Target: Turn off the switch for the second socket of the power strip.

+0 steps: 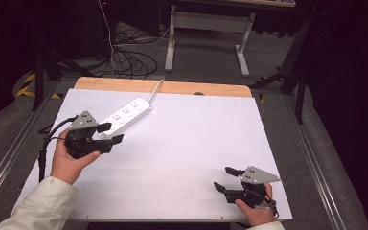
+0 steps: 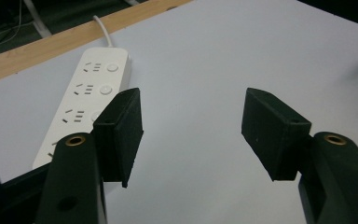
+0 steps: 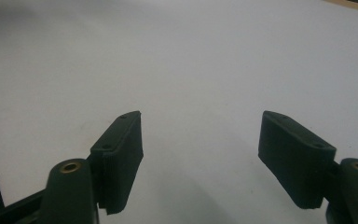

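From the high view, a white power strip (image 1: 126,116) lies at an angle on the far left part of the white table top (image 1: 182,158), its white cord (image 1: 154,91) running off over the bare wooden strip (image 1: 172,87) at the table's far edge. The left gripper (image 1: 113,133) is held just beside the strip's near end, jaws spread with nothing between them, the upper jaw showing over the strip's near end and the lower one over bare table; whether either touches the strip cannot be told from above. The left gripper view brings the power strip (image 2: 86,100) close enough to read: three rows of sockets, each with a round white button beside it, the strip's near end hidden behind one of the two black fingers (image 2: 121,130), and the gap of the left gripper (image 2: 196,135) holds only plain white surface. The right gripper (image 1: 226,178) sits near the table's near right corner in the person's right hand (image 1: 254,211), well apart from the strip, its jaws also parted and empty; the right gripper view shows the right gripper (image 3: 200,154) open over blank white table. There are no containers on the table. Only the high view gives the room: grey carpet floor (image 1: 206,57), a tangle of black cables (image 1: 127,60) on it beyond the table, the white legs of a desk (image 1: 211,28) farther back, and dark surroundings on both sides. A pale sleeve (image 1: 43,203) covers the person's left forearm.
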Tool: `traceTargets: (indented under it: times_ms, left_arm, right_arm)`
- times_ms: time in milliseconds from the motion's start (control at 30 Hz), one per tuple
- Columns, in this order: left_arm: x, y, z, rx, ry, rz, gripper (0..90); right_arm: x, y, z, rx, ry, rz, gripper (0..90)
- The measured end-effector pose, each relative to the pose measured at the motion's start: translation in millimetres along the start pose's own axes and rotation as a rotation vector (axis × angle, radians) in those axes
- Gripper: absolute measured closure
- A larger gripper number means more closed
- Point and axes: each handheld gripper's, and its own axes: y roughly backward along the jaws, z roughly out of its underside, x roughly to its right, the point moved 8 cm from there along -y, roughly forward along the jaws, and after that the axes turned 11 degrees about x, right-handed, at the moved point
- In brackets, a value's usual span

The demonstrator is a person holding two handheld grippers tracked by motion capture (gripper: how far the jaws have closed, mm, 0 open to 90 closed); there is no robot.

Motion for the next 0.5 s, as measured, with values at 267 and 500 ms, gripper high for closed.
traceTargets:
  times_ms: [267,500]
  left_arm:
    - [-10.0,-15.1,-15.5,-0.018,0.014,0.035,51.6]
    - [-23.8,-30.3,-26.1,-0.022,0.029,0.025,64.6]
  right_arm:
    - [-0.4,2.7,3.1,-0.006,-0.003,0.007,31.3]
    - [-0.1,8.4,4.5,-0.002,-0.002,0.024,31.2]
